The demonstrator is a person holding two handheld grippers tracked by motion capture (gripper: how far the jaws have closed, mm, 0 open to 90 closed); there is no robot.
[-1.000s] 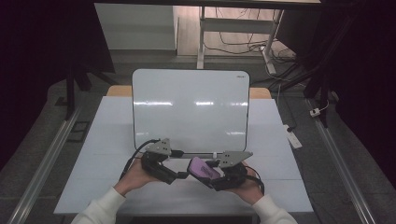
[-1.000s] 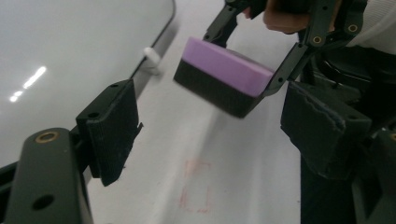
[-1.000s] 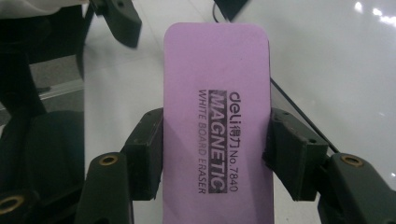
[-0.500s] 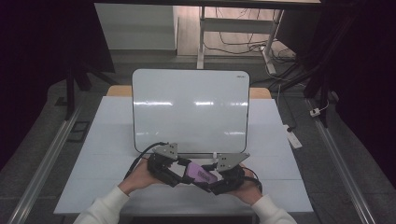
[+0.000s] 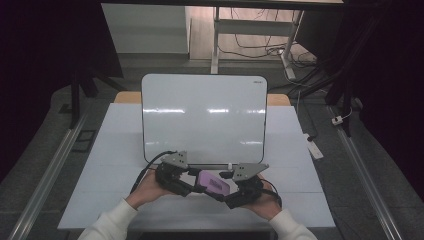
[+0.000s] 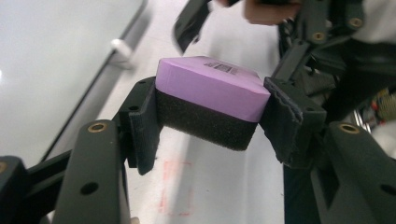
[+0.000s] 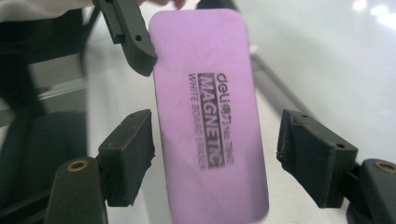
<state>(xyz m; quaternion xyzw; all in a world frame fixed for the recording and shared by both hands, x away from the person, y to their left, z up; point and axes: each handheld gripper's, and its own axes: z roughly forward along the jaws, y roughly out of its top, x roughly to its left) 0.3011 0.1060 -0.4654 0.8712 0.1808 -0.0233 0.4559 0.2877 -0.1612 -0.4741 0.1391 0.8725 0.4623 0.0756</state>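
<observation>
Eraser [image 5: 216, 181] work plays out on a white table [image 5: 115, 150], the largest thing in the high view, with a whiteboard [image 5: 204, 117] lying flat on its far half. A marker [image 5: 210, 166] lies along the whiteboard's near edge.

Near the table's front edge, two hands come in from the bottom of the high view, white sleeves at the wrists, each holding a black gripper. The left gripper [image 5: 197, 186] and the right gripper [image 5: 227, 192] point toward each other, with the eraser held between them above the table.

In the left gripper view the left gripper [image 6: 212, 116] has just closed: its jaws press on the two opposite sides of the eraser [image 6: 210, 88], pinching it, the purple face up and the black felt layer below. A faint red rectangle [image 6: 176, 193] is drawn on the table under it.

In the right gripper view the right gripper [image 7: 215, 149] has just been opening: its jaws stand spread, the left pad just beside the eraser's edge, the right pad well clear. The eraser [image 7: 210, 112] lies lengthwise between them, its printed face reading "deli MAGNETIC WHITE BOARD ERASER".
</observation>
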